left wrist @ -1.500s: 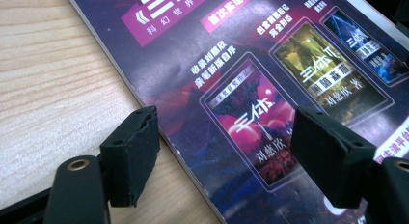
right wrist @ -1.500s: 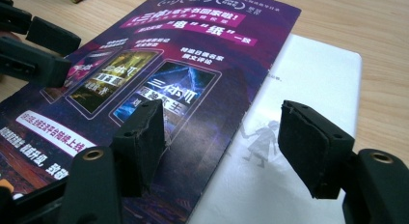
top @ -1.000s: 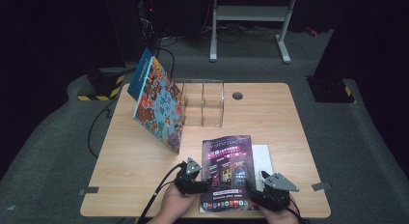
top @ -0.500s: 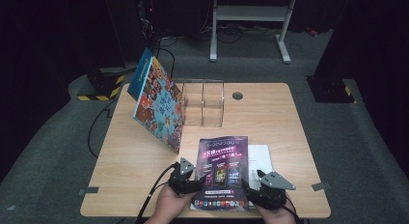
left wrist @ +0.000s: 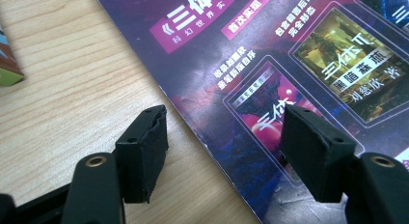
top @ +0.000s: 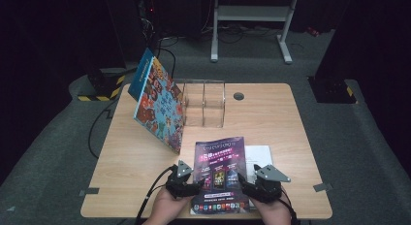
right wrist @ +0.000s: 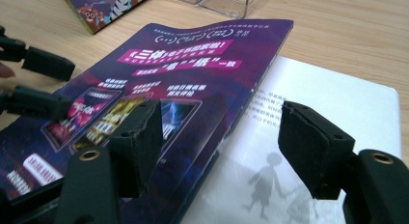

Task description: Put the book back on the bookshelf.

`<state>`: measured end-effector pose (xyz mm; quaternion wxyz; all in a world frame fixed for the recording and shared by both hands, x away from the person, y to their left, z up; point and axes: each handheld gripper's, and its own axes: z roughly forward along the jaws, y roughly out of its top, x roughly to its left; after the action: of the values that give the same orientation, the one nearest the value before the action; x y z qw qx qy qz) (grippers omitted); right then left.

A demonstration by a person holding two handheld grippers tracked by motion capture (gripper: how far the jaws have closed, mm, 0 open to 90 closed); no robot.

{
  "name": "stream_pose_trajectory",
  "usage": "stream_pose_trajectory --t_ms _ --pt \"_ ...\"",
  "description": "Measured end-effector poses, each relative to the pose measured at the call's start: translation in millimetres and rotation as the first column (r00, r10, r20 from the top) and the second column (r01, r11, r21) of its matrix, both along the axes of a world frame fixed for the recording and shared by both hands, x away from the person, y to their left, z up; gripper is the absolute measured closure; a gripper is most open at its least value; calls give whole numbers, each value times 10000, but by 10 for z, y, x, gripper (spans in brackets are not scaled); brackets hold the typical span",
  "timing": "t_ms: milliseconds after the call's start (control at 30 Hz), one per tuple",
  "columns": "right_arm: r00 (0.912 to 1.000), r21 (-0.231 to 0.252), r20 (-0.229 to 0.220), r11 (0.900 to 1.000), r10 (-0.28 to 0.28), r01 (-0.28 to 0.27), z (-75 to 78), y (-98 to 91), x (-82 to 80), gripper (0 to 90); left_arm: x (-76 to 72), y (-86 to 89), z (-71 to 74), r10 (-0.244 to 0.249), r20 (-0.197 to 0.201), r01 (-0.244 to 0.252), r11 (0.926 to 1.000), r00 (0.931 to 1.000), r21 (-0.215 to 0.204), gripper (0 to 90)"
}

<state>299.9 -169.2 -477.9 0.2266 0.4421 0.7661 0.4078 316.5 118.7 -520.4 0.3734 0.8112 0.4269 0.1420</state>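
A purple booklet (top: 218, 172) with Chinese print lies flat near the table's front edge, partly over a white printed page (top: 259, 154). My left gripper (top: 193, 186) is at the booklet's left edge, low over it. In the left gripper view its jaws (left wrist: 224, 120) stand open astride that edge of the purple booklet (left wrist: 270, 64), gripping nothing. My right gripper (top: 246, 188) is at the booklet's right edge. In the right gripper view it (right wrist: 222, 113) is open over the slightly raised purple cover (right wrist: 193, 69) and the white page (right wrist: 328, 93).
A colourful picture book (top: 157, 106) leans tilted against a clear acrylic divider box (top: 204, 104) at the back left. The wooden table (top: 271, 118) has bare room on its right half. A small round grommet (top: 238, 95) sits near the far edge. Cables trail off the front left.
The purple booklet has slid a little to the left and toward the front edge. My right gripper has moved slightly left with it. The left gripper has hardly moved.
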Motion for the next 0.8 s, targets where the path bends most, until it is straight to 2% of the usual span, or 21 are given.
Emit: stream_pose_trajectory --t_ms 167,400,633,800 --pt "9994 -164 -218 9995 -258 254 38 50 195 324 35 4 7 -225 -45 226 9997 9997 98 309" --pt "9979 -266 -453 9986 -459 448 18 121 270 333 101 54 1 -265 23 265 9996 9996 55 309" --pt "9968 -331 -560 9979 -572 554 -40 177 307 332 83 49 -4 -281 251 277 9995 9993 143 309" --pt "9959 -174 -778 9989 -457 445 -59 174 347 331 80 55 -15 -160 146 161 9999 9998 -56 309"
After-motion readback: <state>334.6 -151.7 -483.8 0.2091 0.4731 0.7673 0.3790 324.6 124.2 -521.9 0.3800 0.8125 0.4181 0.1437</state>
